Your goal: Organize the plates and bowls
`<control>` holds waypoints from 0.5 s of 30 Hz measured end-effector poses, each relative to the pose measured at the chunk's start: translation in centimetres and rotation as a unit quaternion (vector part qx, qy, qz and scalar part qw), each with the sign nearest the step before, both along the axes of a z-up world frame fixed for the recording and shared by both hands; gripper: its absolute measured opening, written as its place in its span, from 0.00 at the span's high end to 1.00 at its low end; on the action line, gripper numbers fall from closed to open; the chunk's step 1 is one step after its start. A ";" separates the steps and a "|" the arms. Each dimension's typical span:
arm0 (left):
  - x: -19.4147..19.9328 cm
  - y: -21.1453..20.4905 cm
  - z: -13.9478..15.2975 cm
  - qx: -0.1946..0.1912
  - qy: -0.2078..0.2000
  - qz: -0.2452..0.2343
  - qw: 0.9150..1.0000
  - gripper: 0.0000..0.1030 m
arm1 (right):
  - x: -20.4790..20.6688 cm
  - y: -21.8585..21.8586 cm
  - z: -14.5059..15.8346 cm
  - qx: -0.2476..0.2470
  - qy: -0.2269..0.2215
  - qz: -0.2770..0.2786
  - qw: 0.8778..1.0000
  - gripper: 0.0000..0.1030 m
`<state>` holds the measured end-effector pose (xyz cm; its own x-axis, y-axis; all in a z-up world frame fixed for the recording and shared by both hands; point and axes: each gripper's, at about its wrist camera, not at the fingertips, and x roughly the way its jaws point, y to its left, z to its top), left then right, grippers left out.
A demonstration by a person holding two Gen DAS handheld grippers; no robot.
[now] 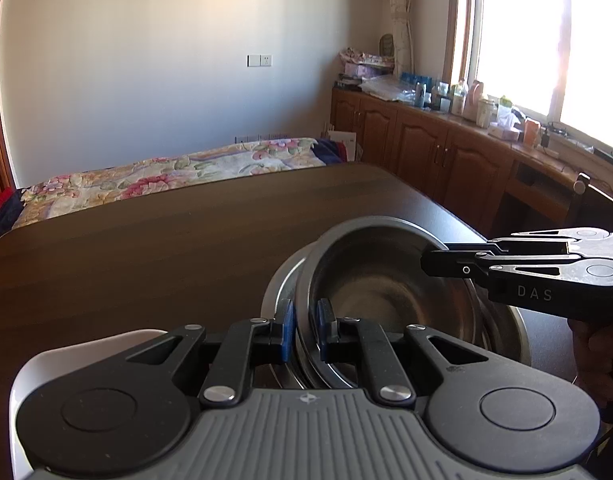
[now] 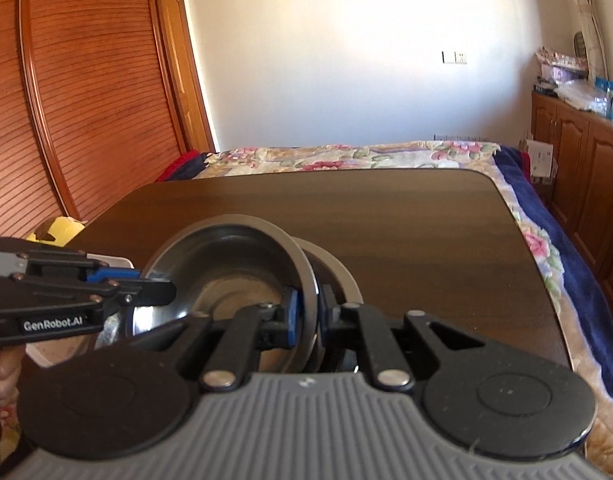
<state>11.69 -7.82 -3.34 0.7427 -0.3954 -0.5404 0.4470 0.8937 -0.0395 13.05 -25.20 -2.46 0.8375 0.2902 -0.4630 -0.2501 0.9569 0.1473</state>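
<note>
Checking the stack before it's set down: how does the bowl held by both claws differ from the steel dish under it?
The bowl is tilted; the dish lies flatter beneath. The bowl is clamped at its rim by the left claw and right claw; neither pinches the dish. The dish shows only as an edge; the bowl's inside is in view. Both are round steel.

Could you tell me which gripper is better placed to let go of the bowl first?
Probably right: both the left gripper and right gripper pinch the bowl rim; neither has a clear advantage.

"DAS" stands on the right claw [image 1: 442, 258]; "GenRobot.AI" on the left claw [image 2: 162, 286].
</note>
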 end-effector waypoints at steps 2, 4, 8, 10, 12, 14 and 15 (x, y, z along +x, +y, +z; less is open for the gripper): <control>-0.1 0.2 0.1 -0.004 -0.006 0.001 1.000 0.88 | -0.1 0.0 0.1 0.000 -0.008 0.001 1.000 0.87; -0.1 0.4 0.1 -0.009 -0.009 0.000 1.000 0.88 | -0.1 -0.1 0.2 0.000 -0.018 0.000 1.000 0.87; 0.0 0.4 0.1 -0.016 -0.016 -0.001 1.000 0.88 | -0.3 -0.1 0.3 -0.006 -0.040 0.003 0.999 0.87; 0.1 0.5 0.2 -0.022 -0.021 0.002 1.000 0.87 | -0.1 -0.2 0.4 -0.006 -0.044 0.006 0.999 0.87; 0.0 0.7 0.2 -0.031 -0.025 0.008 0.999 0.81 | 0.0 -0.1 0.4 -0.008 -0.049 0.008 0.999 0.87; 0.1 0.8 0.0 -0.040 -0.027 0.015 0.999 0.75 | -0.1 -0.1 0.5 -0.011 -0.057 0.009 0.998 0.87; 0.2 0.9 -0.1 -0.043 -0.029 0.018 0.999 0.69 | -0.2 -0.1 0.6 -0.012 -0.063 0.009 0.998 0.87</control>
<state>11.88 -6.89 -3.39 0.7863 -0.4102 -0.4620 0.4176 0.9040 -0.0919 12.89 -25.35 -1.91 0.8840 0.2958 -0.3619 -0.2825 0.9550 0.0905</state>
